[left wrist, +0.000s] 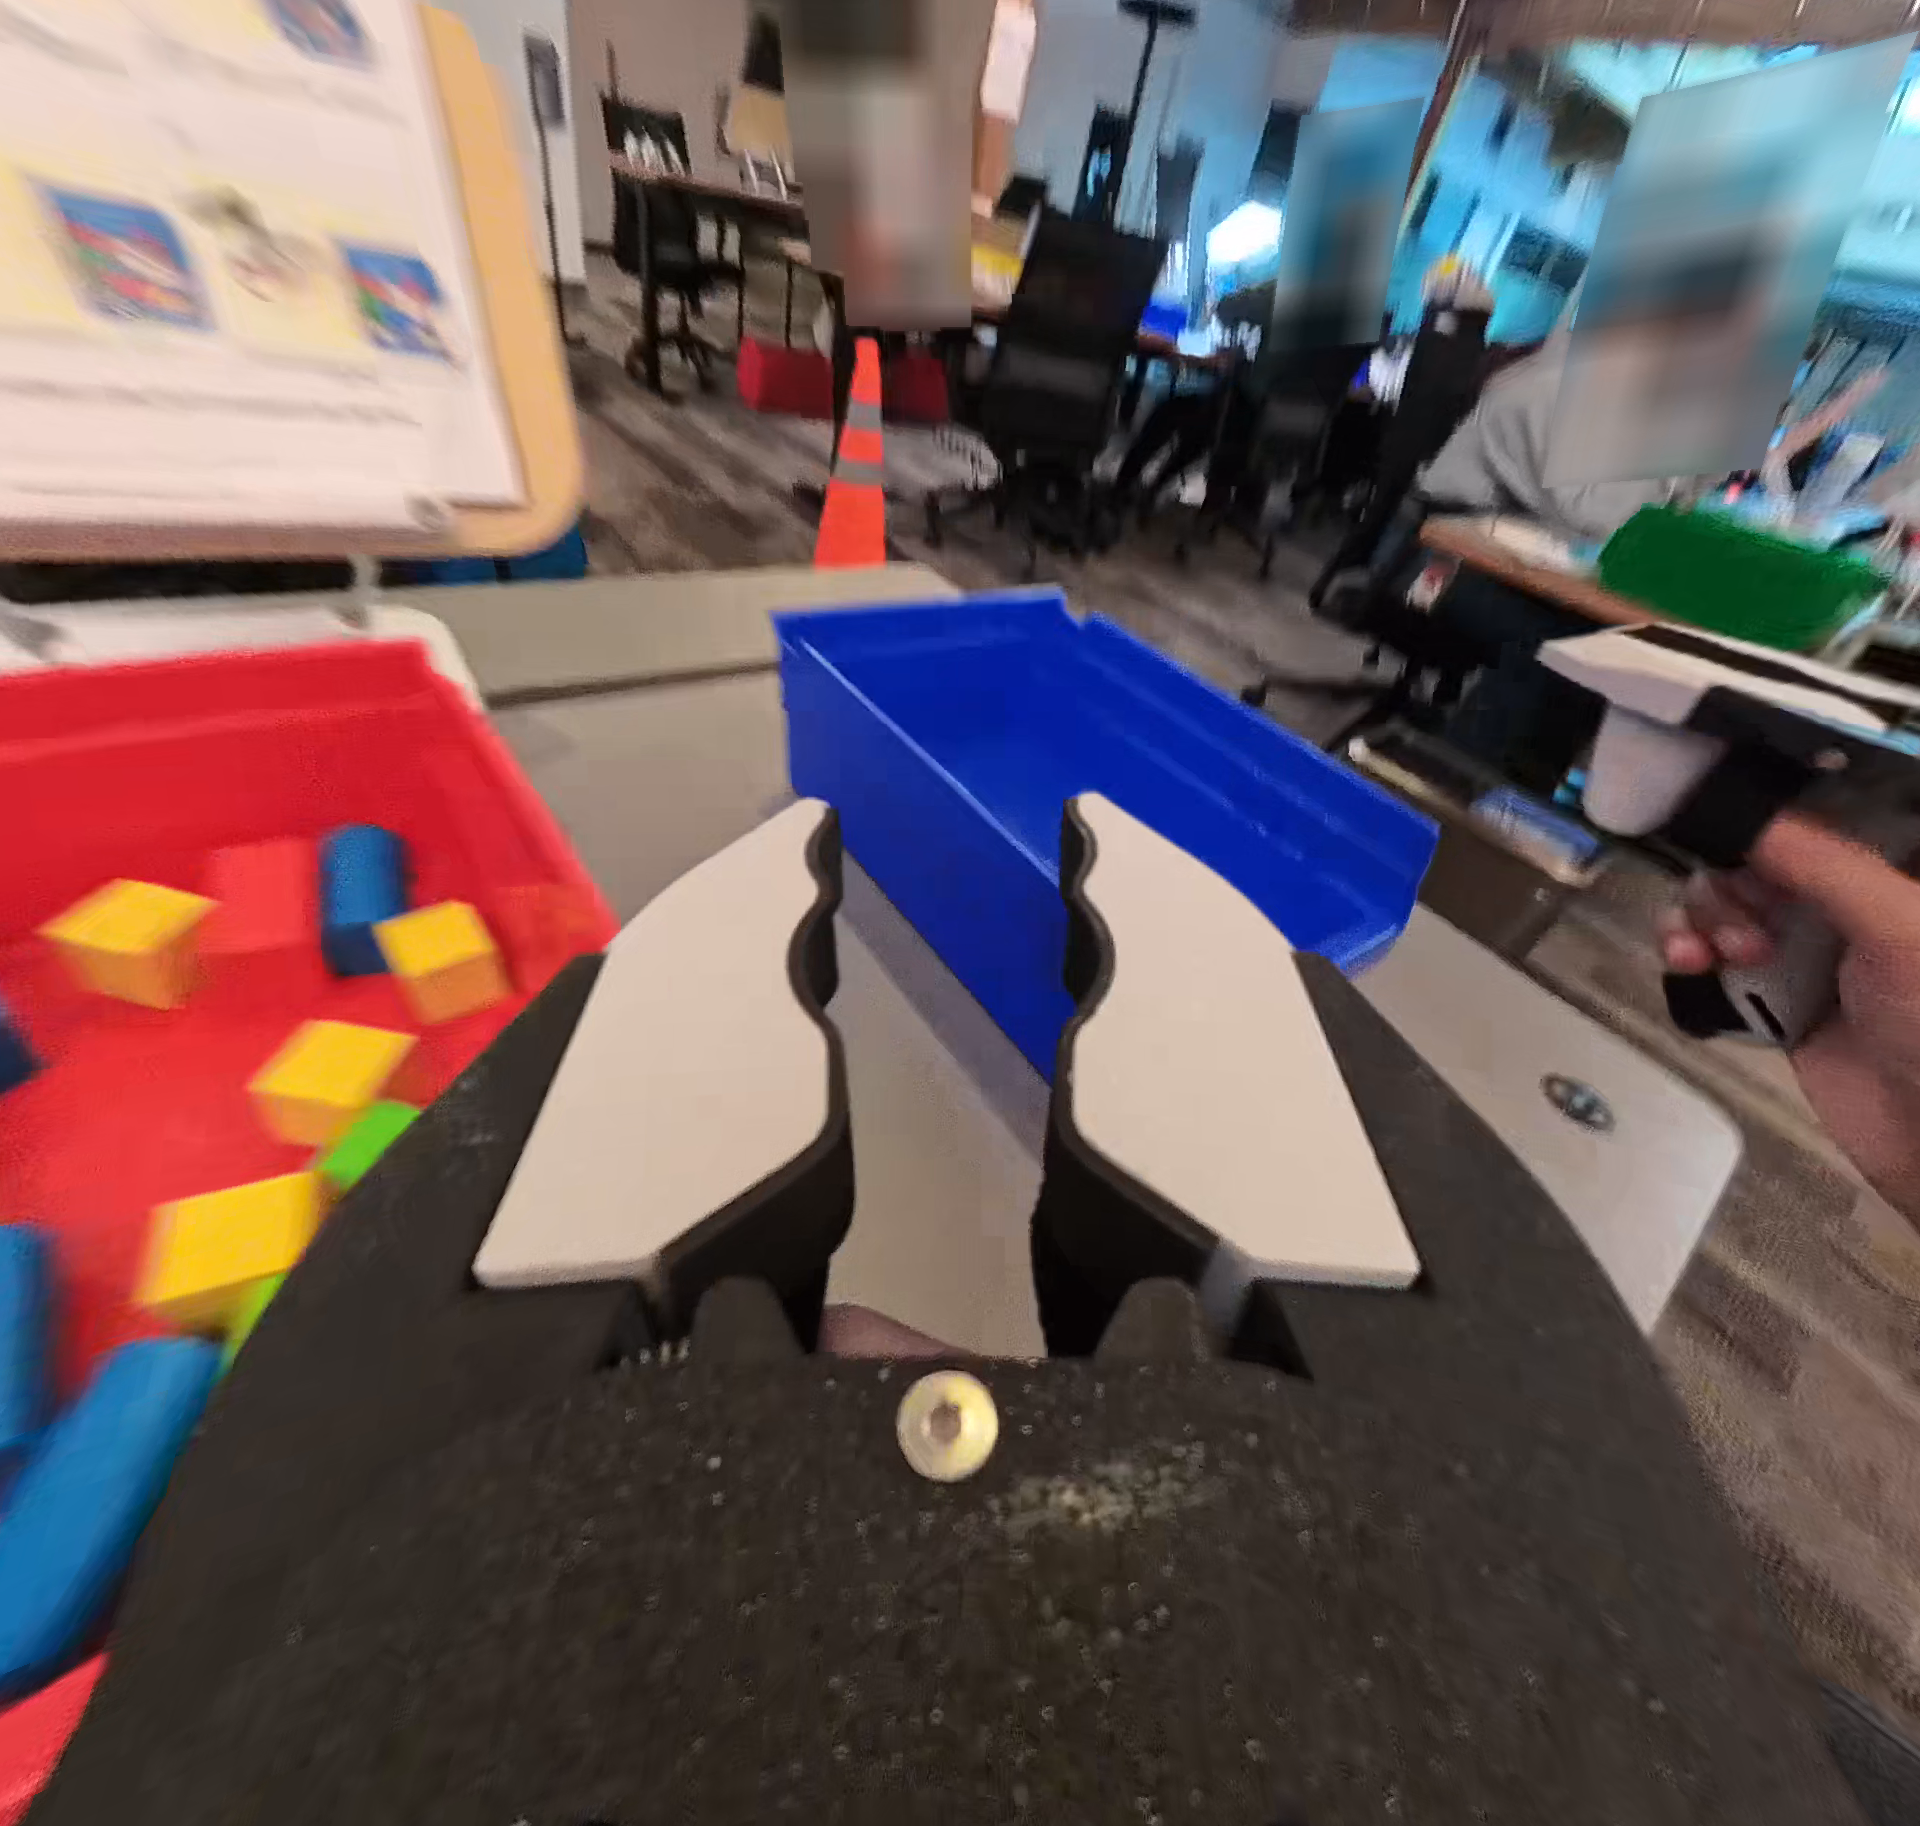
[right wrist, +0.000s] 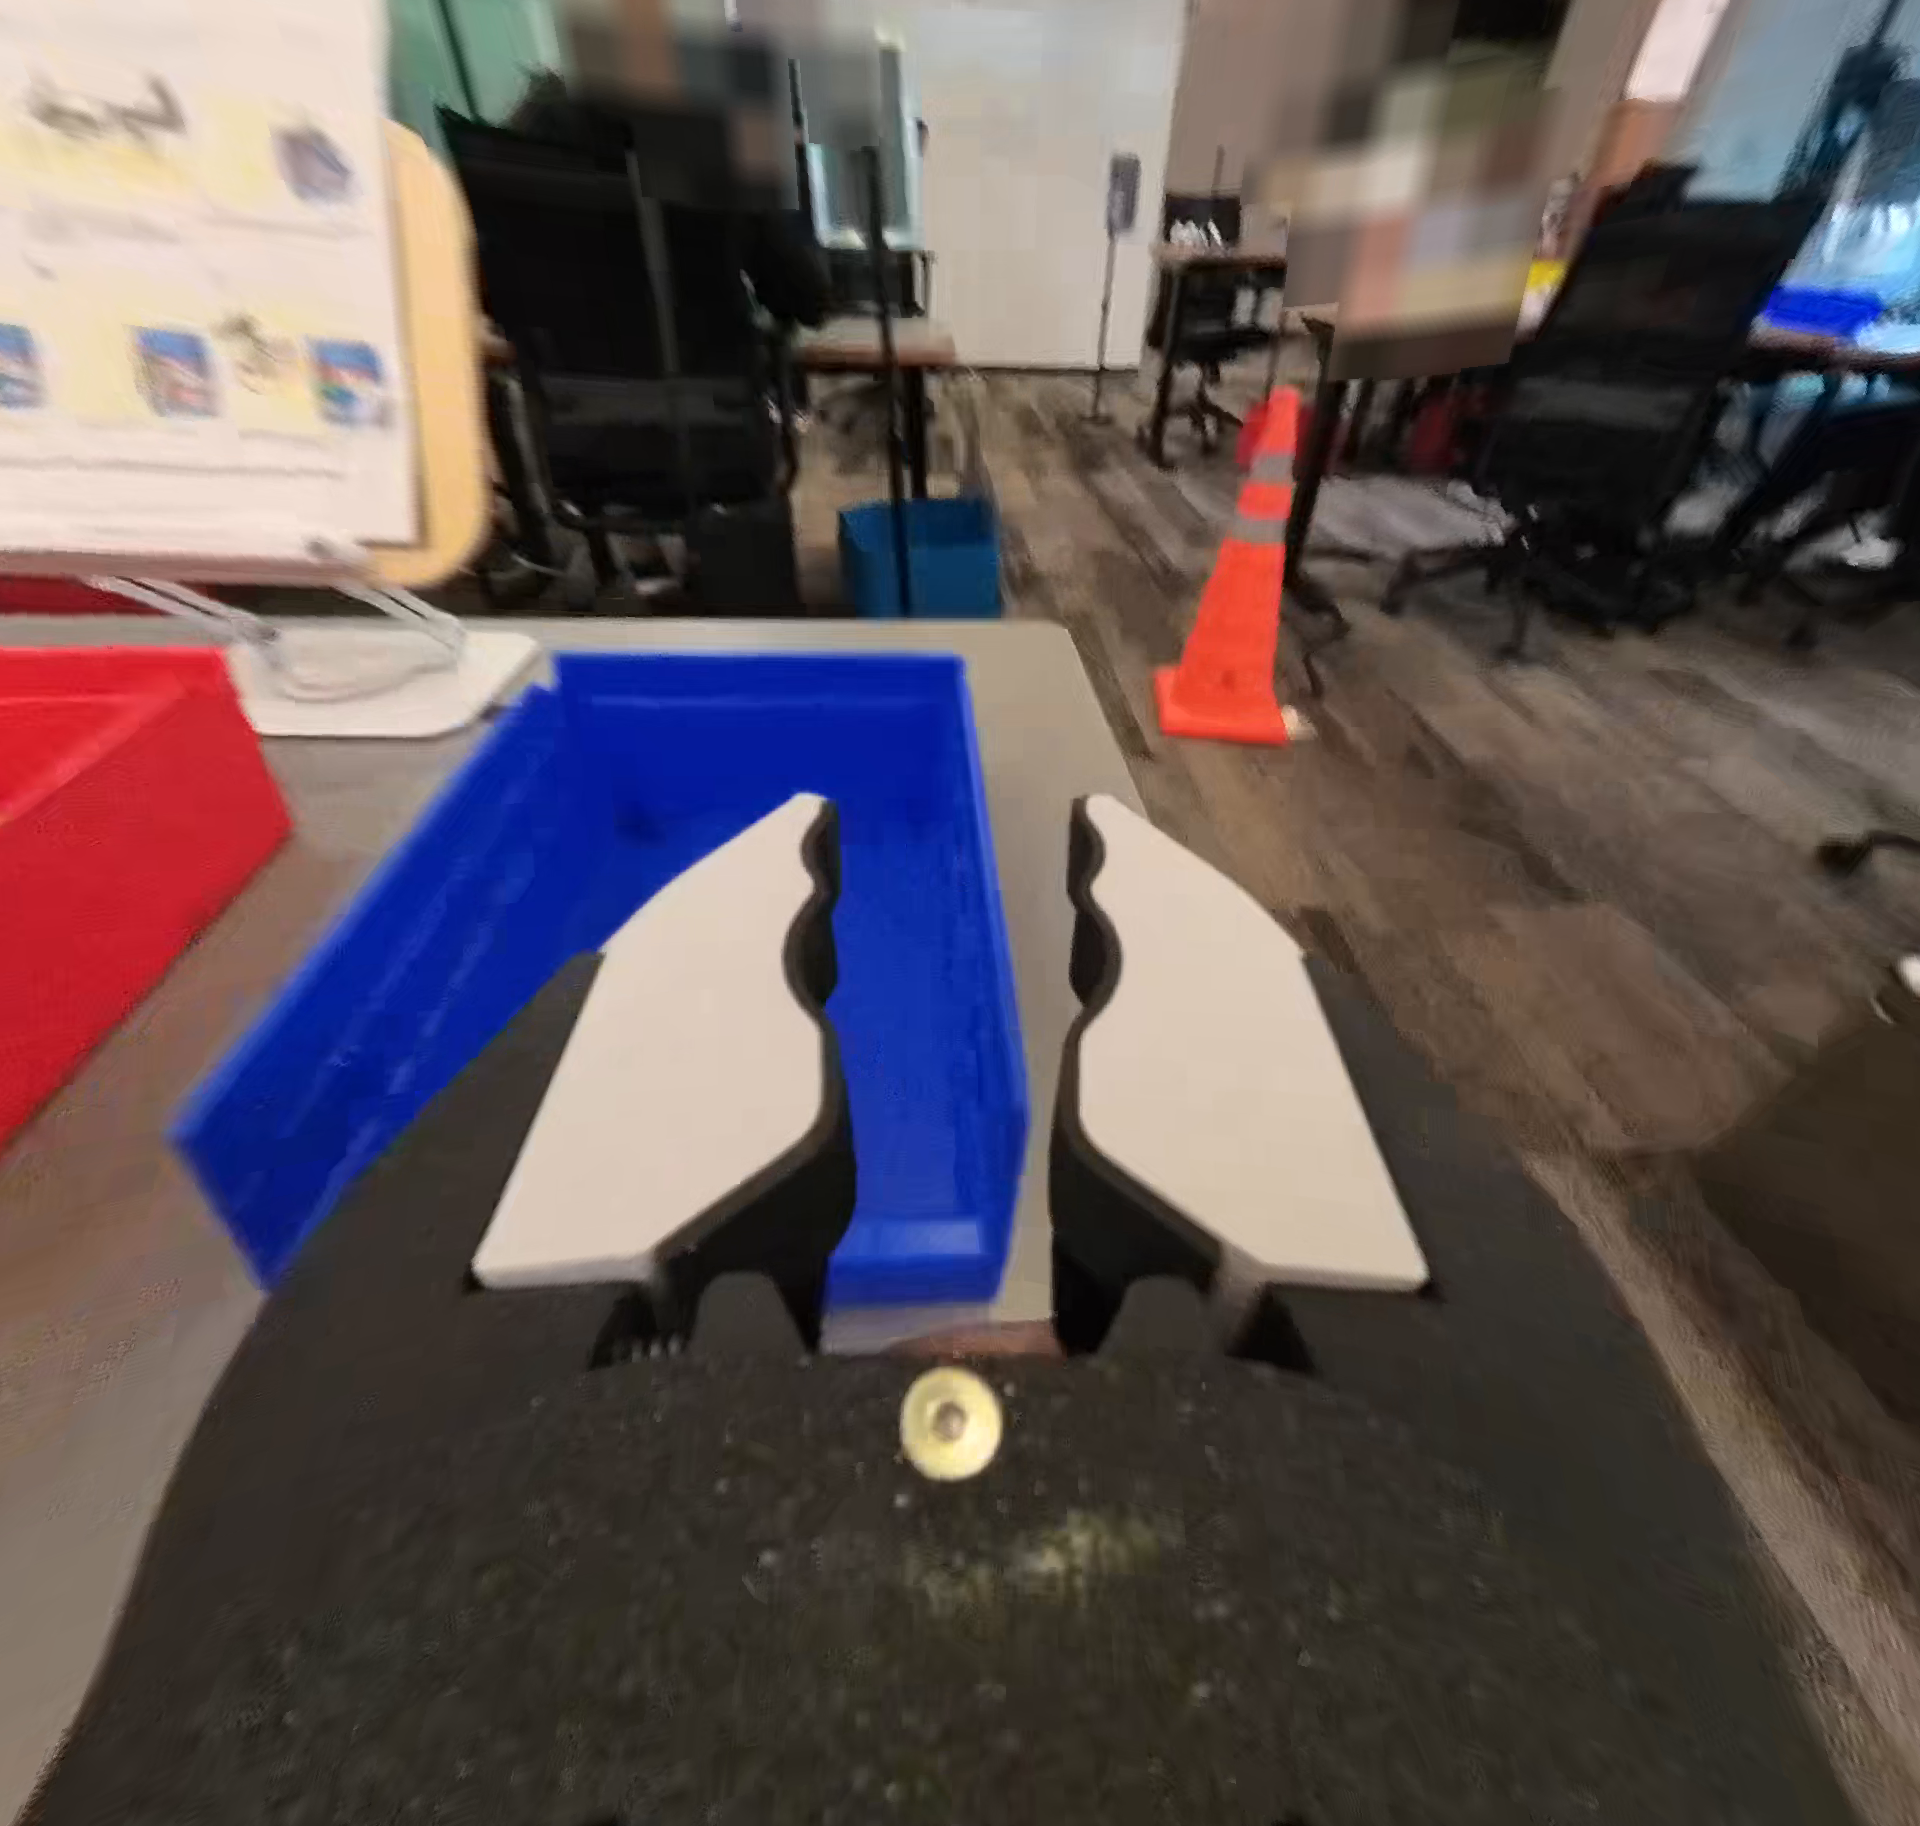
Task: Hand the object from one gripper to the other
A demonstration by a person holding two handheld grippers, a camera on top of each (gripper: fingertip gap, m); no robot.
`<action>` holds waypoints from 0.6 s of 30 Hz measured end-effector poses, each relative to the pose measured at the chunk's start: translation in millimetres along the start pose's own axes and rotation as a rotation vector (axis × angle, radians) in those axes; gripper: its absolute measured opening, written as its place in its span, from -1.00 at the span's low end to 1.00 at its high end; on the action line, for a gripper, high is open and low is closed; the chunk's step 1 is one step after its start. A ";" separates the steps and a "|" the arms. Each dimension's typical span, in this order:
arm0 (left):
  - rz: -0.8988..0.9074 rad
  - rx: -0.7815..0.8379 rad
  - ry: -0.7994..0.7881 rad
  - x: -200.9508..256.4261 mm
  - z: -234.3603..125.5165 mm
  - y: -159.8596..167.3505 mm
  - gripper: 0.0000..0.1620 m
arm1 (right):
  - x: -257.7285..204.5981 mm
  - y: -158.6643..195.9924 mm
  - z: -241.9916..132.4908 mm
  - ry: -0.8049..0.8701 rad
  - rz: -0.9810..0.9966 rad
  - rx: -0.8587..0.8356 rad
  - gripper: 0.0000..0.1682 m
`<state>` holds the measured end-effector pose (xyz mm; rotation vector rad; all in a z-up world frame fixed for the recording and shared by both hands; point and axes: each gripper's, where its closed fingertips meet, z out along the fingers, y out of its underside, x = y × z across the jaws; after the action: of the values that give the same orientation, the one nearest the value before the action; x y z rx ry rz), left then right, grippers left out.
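Observation:
My left gripper (left wrist: 951, 820) is open and empty above the grey table, just in front of the empty blue bin (left wrist: 1091, 737). A red bin (left wrist: 260, 696) to its left holds several yellow, blue, red and green blocks, such as a yellow cube (left wrist: 442, 955) and a blue cylinder (left wrist: 358, 893). My right gripper (right wrist: 951, 820) is open and empty over the near right part of the blue bin (right wrist: 644, 820). Its body, held by a hand, shows in the left wrist view (left wrist: 1714, 737) at the far right. The red bin's corner (right wrist: 114, 820) shows at left.
A clipboard with printed sheets (left wrist: 239, 218) stands on a stand behind the red bin, also in the right wrist view (right wrist: 197, 218). An orange cone (right wrist: 1242, 613) stands on the floor past the table (right wrist: 1049, 696). Office chairs and desks lie beyond.

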<state>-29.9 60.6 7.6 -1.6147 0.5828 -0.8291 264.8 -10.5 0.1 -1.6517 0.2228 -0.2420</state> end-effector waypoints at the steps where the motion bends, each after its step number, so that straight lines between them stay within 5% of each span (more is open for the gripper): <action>1: -0.007 0.026 -0.010 -17.2 -21.4 -17.5 -0.49 | -19.7 -26.3 -8.3 -0.045 -0.013 0.044 -0.50; 4: 0.049 0.059 -0.140 -82.4 -82.8 -46.0 -0.47 | -106.5 -89.4 -23.9 -0.151 -0.080 0.122 -0.40; 7: 0.059 -0.003 -0.247 -141.3 -118.9 -38.2 -0.47 | -196.6 -91.3 -22.8 -0.186 -0.021 0.141 -0.43; 9: 0.016 -0.080 -0.250 -165.5 -122.1 -17.8 -0.44 | -259.3 -69.4 -9.5 -0.281 0.100 0.151 -0.44; 12: -0.010 -0.199 -0.273 -190.3 -113.7 23.4 -0.34 | -332.9 13.8 15.2 -0.353 0.093 -0.139 -0.26; 15: -0.018 -0.311 -0.306 -206.3 -98.1 63.2 -0.29 | -327.4 70.0 21.0 -0.158 -0.036 -0.239 -0.26; 18: -0.065 -0.344 -0.308 -212.0 -82.2 89.8 -0.33 | -340.0 99.2 23.7 -0.201 0.003 -0.255 -0.35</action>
<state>-220.3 151.0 -116.3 -2.0389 0.4706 -0.5284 -54.1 100.4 -109.5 -1.9143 0.1069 -0.0449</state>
